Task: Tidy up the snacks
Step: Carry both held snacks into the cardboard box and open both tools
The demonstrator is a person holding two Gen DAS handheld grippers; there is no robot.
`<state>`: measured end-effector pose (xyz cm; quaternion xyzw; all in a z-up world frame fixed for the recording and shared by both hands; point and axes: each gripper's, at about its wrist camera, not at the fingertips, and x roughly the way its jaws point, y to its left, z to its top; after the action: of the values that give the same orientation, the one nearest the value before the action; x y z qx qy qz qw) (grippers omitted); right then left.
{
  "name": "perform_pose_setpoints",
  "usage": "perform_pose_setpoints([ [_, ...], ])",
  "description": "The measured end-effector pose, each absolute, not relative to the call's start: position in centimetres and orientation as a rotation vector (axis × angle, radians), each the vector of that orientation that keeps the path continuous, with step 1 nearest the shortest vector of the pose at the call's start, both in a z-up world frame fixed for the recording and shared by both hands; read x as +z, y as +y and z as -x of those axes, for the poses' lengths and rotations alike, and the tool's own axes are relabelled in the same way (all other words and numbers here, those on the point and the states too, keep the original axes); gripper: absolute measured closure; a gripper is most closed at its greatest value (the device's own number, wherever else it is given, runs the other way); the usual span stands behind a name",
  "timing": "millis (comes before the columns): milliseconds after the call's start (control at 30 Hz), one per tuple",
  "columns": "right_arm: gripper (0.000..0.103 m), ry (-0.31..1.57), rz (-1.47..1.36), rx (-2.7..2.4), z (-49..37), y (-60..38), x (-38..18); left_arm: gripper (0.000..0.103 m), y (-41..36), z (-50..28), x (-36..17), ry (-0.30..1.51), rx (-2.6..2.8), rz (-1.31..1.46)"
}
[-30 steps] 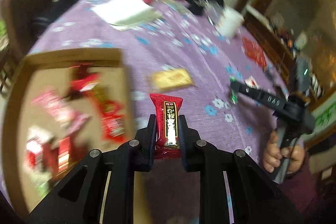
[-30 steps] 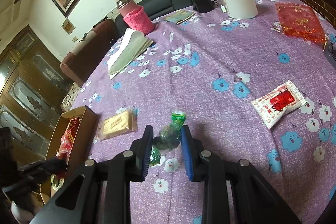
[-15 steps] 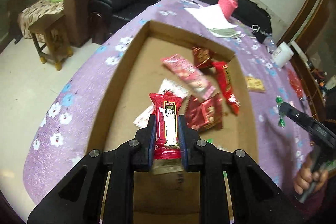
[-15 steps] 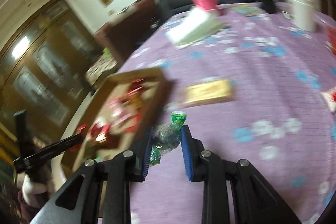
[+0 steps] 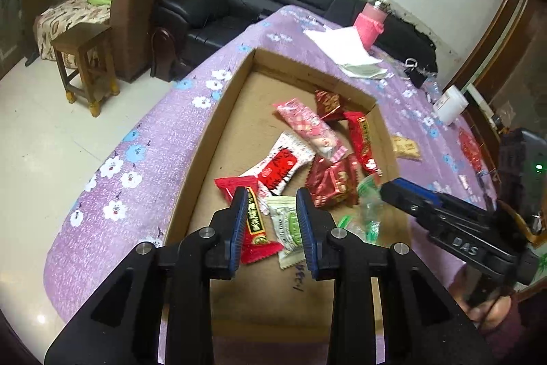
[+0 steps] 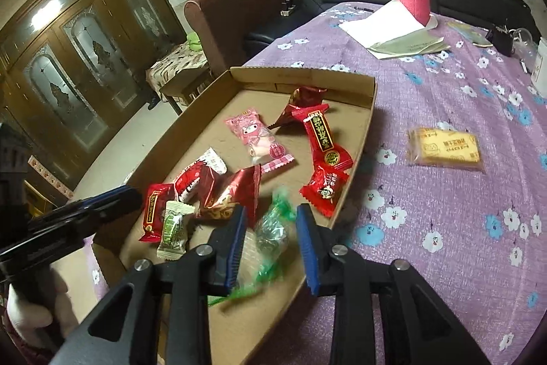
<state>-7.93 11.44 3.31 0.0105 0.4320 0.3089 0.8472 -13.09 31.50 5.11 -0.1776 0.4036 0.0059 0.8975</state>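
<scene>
Both grippers hover over the cardboard tray (image 6: 371,91), jaws opening: our left gripper (image 5: 271,224) has nothing pinched, the red bar (image 5: 251,223) lying under it, while the green candy (image 6: 273,228) sits loose between the right gripper (image 6: 271,243) jaws. These wrappers look light, crinkly and slippery, so we'd pinch mid-body, not the twisted ends.
</scene>
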Motion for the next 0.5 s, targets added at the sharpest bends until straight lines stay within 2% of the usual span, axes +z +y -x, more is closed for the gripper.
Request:
perform_pose_setpoints([
  [233, 0.060, 0.885, -0.058, 0.628, 8.7, 10.3, 4.5, 0.074, 29.8, 14.2, 6.4, 0.798, 0.008, 0.326],
  [500, 0.053, 0.882, -0.137, 0.552, 10.2, 7.5, 4.6, 0.074, 25.8, 14.2, 6.7, 0.784, 0.068, 0.154],
])
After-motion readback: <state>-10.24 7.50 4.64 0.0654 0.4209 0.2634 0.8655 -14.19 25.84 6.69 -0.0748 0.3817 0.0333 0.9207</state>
